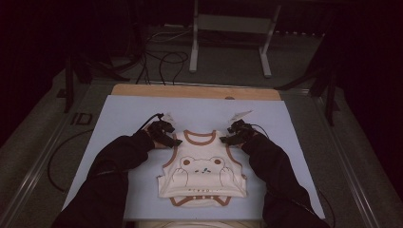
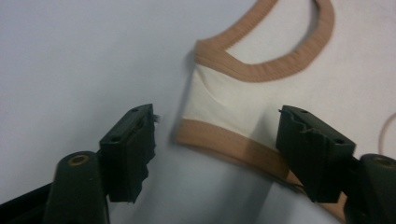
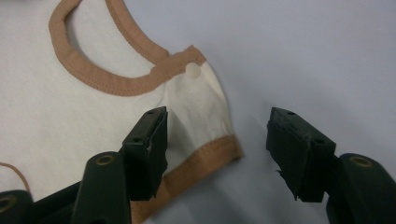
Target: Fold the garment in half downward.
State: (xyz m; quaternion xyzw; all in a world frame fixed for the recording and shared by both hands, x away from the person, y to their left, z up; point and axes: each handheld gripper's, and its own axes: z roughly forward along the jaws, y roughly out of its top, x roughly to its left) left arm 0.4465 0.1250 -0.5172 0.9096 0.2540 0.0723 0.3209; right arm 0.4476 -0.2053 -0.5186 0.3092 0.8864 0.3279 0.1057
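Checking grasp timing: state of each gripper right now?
Left gripper: open, jaws astride the baby bodysuit's shoulder strap, pads not pressing.
Right gripper: open, astride the other strap, nothing held.

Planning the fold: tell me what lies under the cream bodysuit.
The cream bodysuit lies flat on the pale blue mat, which shows all round it. Anything hidden beneath the fabric cannot be seen.

Romper (image 1: 203, 173) hem cut off at bottom edge; sleeves (image 1: 114, 166) hide hands.

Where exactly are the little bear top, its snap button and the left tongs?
Cream baby top with brown trim (image 1: 203, 173), high view, bear print.
White snap button (image 3: 192, 70), right gripper view, shoulder strap.
Left tongs (image 2: 215, 156), left gripper view, between the jaws.
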